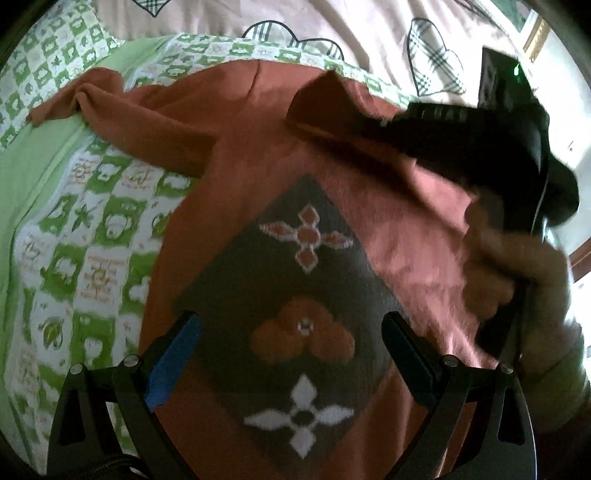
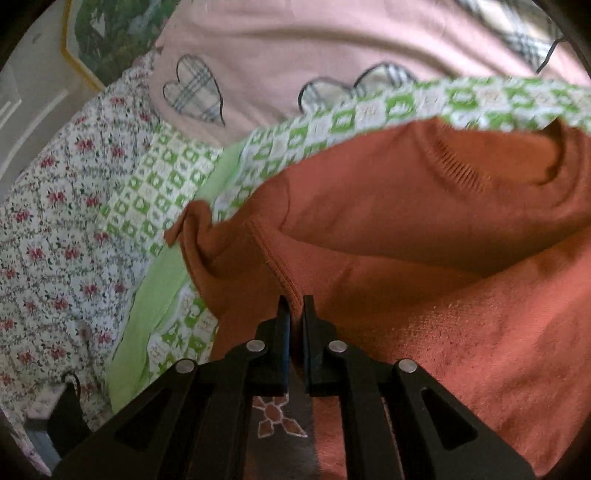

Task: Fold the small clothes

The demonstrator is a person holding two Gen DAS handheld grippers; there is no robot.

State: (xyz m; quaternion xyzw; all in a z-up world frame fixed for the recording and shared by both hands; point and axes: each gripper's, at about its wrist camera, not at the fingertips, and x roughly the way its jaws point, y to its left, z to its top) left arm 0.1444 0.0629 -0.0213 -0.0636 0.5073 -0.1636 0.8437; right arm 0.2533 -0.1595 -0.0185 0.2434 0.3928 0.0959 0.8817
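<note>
A small rust-orange sweater (image 1: 236,122) with a dark grey diamond panel of flower motifs lies on a green-and-white checked sheet (image 1: 92,229). My left gripper (image 1: 291,354) is open and empty just above the panel. My right gripper (image 2: 294,306) is shut on the sweater's ribbed sleeve edge (image 2: 273,258) and holds that fabric folded over the body. In the left wrist view the right gripper (image 1: 373,123) shows as a black shape with the person's hand at the right. The round neckline (image 2: 491,158) lies at the far side.
A pink blanket (image 2: 332,48) with plaid hearts lies bunched behind the sweater. A floral fabric (image 2: 48,229) lies to the left of the checked sheet. A framed picture (image 2: 110,33) hangs on the wall beyond.
</note>
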